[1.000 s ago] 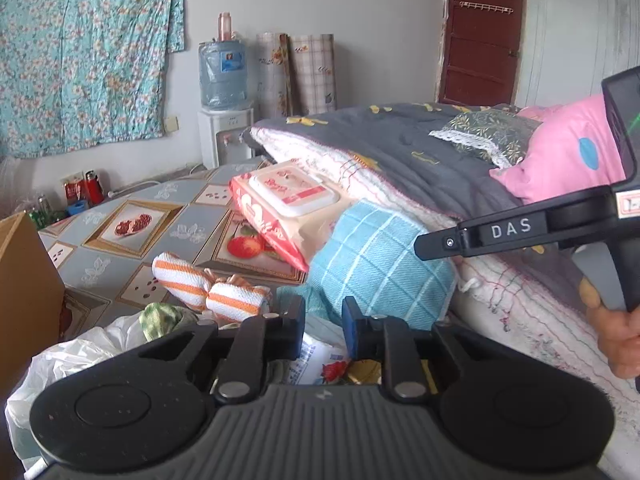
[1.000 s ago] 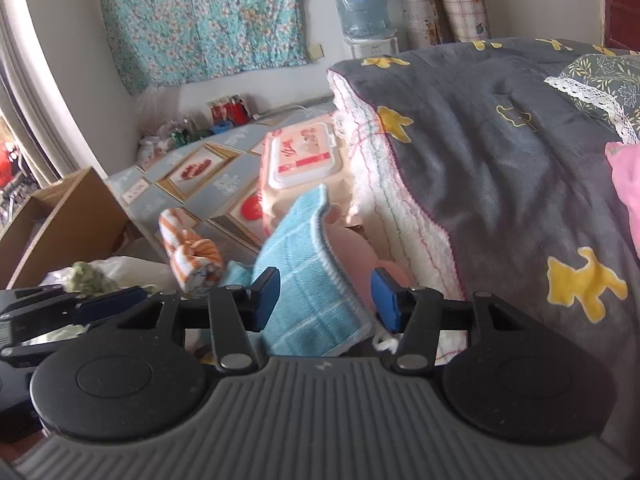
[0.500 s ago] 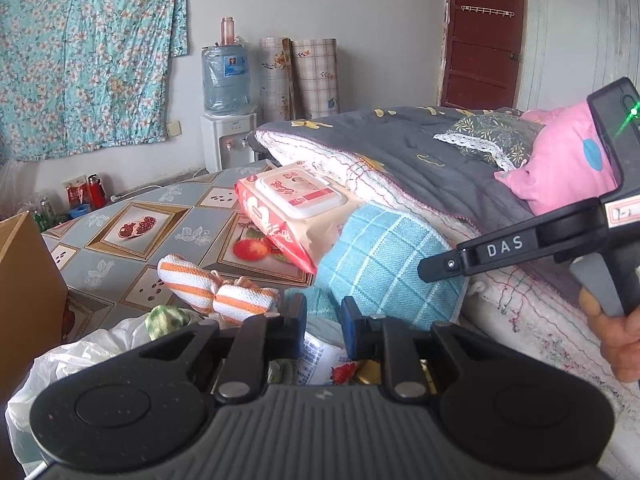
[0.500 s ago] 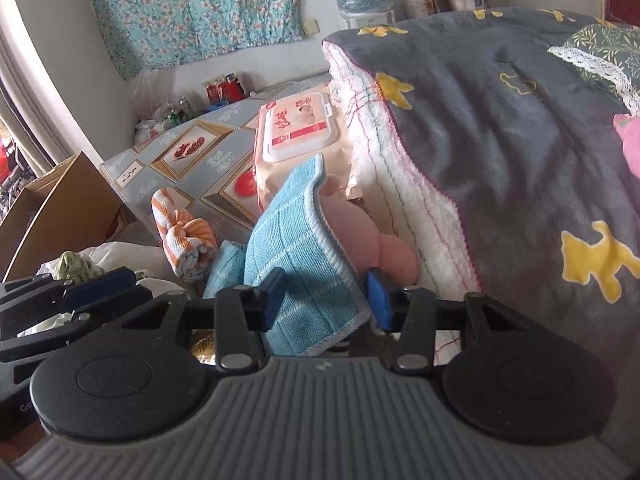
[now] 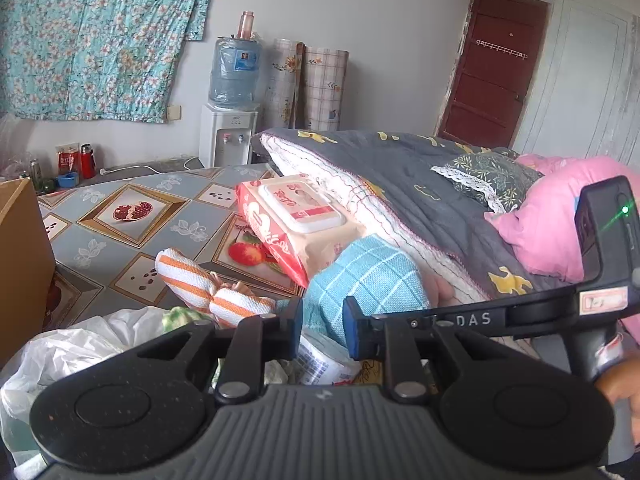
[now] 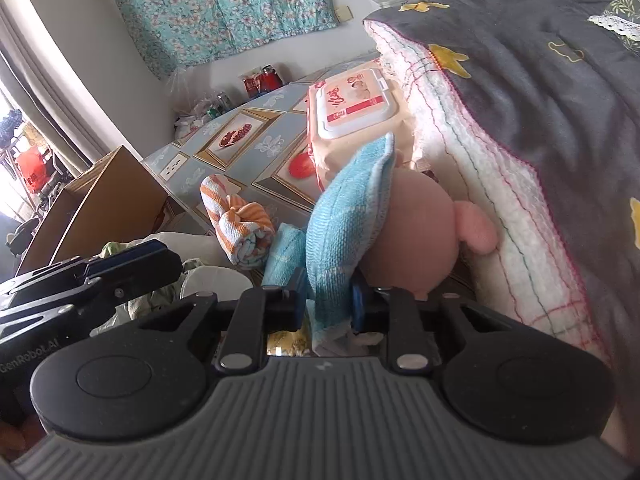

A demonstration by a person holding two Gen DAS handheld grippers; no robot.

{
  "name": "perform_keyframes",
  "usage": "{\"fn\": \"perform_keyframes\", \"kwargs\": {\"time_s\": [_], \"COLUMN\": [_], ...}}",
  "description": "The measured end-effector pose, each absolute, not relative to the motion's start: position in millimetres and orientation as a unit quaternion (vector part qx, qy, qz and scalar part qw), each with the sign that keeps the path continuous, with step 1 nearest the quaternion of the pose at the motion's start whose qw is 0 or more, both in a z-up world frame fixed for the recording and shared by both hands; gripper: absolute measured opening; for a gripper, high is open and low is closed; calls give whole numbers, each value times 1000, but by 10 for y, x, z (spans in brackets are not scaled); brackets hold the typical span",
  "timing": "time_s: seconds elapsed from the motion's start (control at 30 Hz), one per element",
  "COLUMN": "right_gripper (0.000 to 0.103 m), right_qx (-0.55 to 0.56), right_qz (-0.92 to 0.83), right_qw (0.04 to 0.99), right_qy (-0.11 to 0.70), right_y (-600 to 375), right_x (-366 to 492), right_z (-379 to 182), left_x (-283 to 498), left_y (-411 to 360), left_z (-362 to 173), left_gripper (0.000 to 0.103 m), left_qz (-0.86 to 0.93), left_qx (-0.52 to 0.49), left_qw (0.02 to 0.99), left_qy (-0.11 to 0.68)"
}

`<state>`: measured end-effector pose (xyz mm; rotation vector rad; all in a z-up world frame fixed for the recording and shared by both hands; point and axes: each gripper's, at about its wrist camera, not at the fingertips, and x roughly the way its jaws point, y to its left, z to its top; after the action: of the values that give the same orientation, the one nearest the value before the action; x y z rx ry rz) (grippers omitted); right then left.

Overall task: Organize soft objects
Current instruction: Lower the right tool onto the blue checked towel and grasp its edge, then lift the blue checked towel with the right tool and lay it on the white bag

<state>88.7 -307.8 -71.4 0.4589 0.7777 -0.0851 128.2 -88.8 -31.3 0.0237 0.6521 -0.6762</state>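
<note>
My right wrist camera is giving me what the left cannot: a peach plush toy tucked behind the blue checked cloth, leaning against the white edge of the grey quilt. The left wrist camera is showing me instead the brown door, the water dispenser against the wall, a pink pillow, and the right hand-held gripper from the side with a hand on its grip.

Everything is lying on a bed covered by a fruit-patterned sheet. A pack of wet wipes is resting against the quilt's edge, an orange-striped towel is lying near the cloth, and a cardboard box is standing at the left. A floral curtain is hanging on the wall.

I am seeing the right hand-held gripper having just been closing, its pads now pinching the lower edge of the blue checked cloth. The left hand-held gripper is sitting nearly closed; whether it is gripping anything I cannot tell.
</note>
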Motion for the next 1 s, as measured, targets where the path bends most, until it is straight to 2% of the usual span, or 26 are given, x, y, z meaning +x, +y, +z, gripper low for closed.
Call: {"fn": "perform_keyframes", "kwargs": {"time_s": [0.1, 0.13, 0.17, 0.23, 0.73, 1.0], "right_gripper": [22, 19, 10, 6, 5, 5], "right_qx": [216, 216, 215, 211, 172, 180], "right_qz": [-40, -41, -44, -47, -77, -36], "right_qw": [902, 902, 901, 904, 953, 962], "right_qy": [371, 373, 375, 370, 239, 203], "right_y": [-3039, -3027, -3021, -3003, -3251, -3249], "right_x": [963, 989, 1016, 1028, 915, 536], "right_z": [-741, -754, -765, -744, 294, 848], "left_x": [1294, 1294, 1294, 1281, 1166, 1009], "left_y": [-866, -858, -851, -842, -742, -646], "left_z": [-318, -321, -325, -328, -230, -146], "left_gripper": [23, 23, 23, 23, 23, 23], "left_qz": [-319, -318, -316, -313, -306, -301], "left_qx": [9, 7, 6, 9, 11, 10], "left_qw": [892, 892, 892, 893, 898, 900], "left_qy": [320, 321, 322, 323, 316, 315]}}
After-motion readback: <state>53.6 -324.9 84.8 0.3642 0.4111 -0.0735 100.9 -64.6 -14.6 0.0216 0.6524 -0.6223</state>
